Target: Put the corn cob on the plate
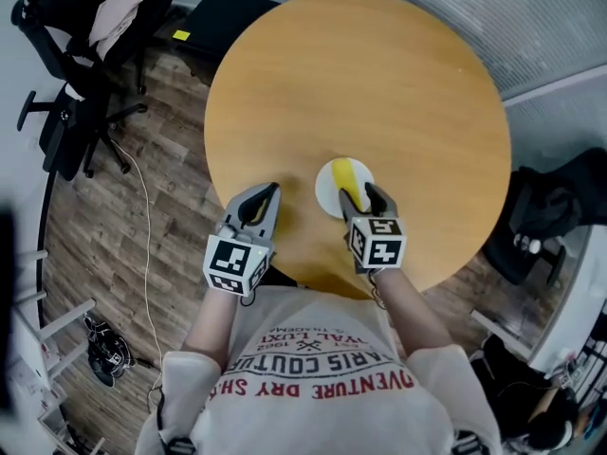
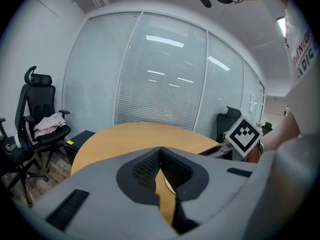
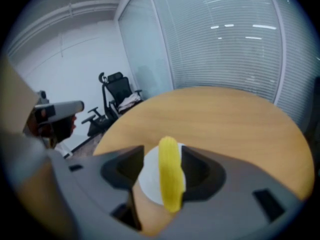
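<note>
Cob (image 3: 170, 179): on plate (image 3: 148, 180), we judge.
Right claw (image 3: 164, 156): wide round it.
Left claw (image 2: 160, 151): closed, empty.
Remaining: we only withdraw.

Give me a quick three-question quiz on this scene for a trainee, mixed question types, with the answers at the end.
1. True or false: the left gripper has its jaws together, with nothing between them.
2. The corn cob is over: A the bare table, B the white plate, C an office chair.
3. Fill in: the corn cob sits between the jaws of the ___ gripper.
Key: 1 true; 2 B; 3 right gripper.
</note>
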{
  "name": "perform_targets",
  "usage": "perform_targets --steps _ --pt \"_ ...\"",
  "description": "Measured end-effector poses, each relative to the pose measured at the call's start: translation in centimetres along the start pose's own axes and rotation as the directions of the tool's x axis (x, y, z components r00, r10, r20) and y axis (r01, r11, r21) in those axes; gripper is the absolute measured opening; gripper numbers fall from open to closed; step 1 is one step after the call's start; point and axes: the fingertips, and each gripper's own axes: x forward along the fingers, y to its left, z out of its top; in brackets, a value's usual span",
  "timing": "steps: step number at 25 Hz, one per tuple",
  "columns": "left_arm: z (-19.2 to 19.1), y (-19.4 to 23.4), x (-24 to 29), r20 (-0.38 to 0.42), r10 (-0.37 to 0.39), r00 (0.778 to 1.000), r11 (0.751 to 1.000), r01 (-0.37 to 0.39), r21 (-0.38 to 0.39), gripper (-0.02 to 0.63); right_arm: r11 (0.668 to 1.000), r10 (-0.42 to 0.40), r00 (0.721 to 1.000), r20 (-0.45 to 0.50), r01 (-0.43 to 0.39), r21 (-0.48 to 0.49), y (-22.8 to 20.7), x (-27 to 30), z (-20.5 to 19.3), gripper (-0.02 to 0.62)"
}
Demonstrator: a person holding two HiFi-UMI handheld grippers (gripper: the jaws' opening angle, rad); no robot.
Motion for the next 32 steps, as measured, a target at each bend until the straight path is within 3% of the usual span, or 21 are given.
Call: perform_targets --steps 3,7,12,17,24,32 --pt "0.9 -0.8 -0.4 0.023 -0.030 0.999 0.999 0.030 0.013 0.034 0.999 -0.038 0.996 0.083 0.036 0.028 -0.1 -2.2 1.6 0.116" --pt "2.1 -2.2 -0.8 0.046 -0.071 0.996 0.997 0.070 0.036 0.034 0.996 -0.069 0.977 0.201 0.056 0.068 -0.3 -5.4 4.0 0.043" --pt "3.9 -4.0 -1.5 0.083 -0.124 0.989 0.989 0.116 0.087 0.034 0.994 -0.086 0.934 0.347 0.056 0.096 -0.1 -9.6 6.1 0.029" --pt "7.6 -5.2 -2.0 0.159 -0.157 0.975 0.980 0.135 0.144 0.034 0.995 -0.102 0.867 0.488 0.085 0.056 0.5 -14.2 8.6 0.029" --pt "10.6 -6.5 -3.1 0.217 -0.166 0.962 0.975 0.127 0.183 0.034 0.990 -0.100 0.790 0.605 0.142 -0.021 0.9 -19.2 10.0 0.029" --pt "11.8 -8.1 -2.5 0.239 -0.177 0.955 0.970 0.129 0.205 0.034 0.985 -0.092 0.768 0.633 0.165 -0.057 0.1 -20.4 10.4 0.029"
